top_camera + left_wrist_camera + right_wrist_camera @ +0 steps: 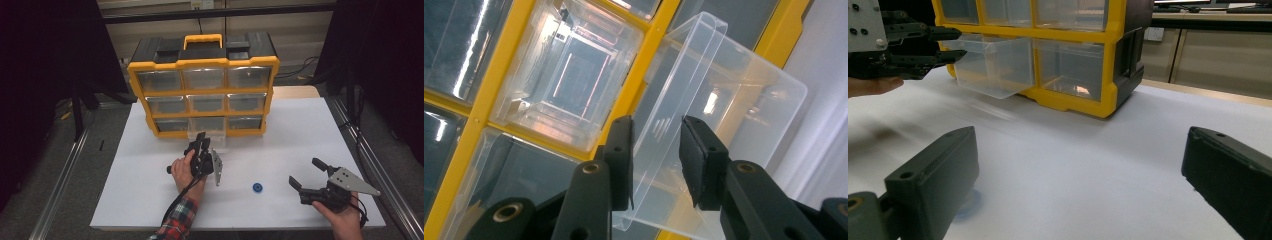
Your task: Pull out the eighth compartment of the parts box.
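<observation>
On the tabletop [150, 200] the yellow organizer [203, 85] stands at twelve o'clock, its bottom-middle clear drawer [704, 125] pulled partway out. Our left tongs [656, 150] straddle its front wall, narrowly parted; whether the pads pinch we cannot tell. We should draw straight toward six o'clock, keeping it level. Right tongs [306, 174] wait wide open, empty, beside the blue ring [258, 188].

We reach the left gripper [201, 141] forward toward twelve o'clock, our left hand [184, 171] wrapped around its body, the wrist rolled so its grey plate stands on edge — jaws partly closed, a narrow gap between the pads. At four o'clock our right hand [344, 220] holds the right gripper [306, 173] low and level — its jaws spread wide, pointing toward ten o'clock.
</observation>
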The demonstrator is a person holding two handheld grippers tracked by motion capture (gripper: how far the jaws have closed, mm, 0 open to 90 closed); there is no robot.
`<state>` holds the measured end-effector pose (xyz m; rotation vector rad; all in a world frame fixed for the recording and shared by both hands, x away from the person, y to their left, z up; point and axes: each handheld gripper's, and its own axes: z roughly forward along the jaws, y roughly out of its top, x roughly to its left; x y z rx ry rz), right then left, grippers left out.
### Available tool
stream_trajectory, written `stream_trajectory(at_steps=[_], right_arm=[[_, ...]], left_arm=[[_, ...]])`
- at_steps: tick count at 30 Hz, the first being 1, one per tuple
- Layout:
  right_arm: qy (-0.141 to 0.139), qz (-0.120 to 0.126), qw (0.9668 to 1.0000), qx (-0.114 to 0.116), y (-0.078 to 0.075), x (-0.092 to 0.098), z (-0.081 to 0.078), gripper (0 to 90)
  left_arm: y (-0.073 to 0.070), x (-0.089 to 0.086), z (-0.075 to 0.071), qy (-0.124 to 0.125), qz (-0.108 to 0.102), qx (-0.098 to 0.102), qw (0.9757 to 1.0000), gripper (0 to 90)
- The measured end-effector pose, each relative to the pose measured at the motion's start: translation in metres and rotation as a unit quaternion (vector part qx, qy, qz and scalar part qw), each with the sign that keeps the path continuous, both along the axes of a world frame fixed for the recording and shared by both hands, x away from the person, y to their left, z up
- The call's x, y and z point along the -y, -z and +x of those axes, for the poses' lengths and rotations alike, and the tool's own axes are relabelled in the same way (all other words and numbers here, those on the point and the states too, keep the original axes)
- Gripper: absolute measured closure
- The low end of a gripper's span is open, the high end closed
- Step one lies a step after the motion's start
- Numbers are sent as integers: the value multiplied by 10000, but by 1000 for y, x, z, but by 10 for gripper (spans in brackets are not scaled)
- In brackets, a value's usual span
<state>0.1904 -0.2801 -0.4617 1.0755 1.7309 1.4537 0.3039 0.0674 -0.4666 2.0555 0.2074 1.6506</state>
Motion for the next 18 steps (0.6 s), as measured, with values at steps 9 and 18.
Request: stream_trajectory(at_steps=[9,18], right_arm=[[-2,2,10000,2,0,0,0,12],[26,2,10000,-18,0,-1,0,13]], left_arm=[[0,0,-3,6,9,8,10000,671],[-1,-1,-4,19,48,3,10000,671]])
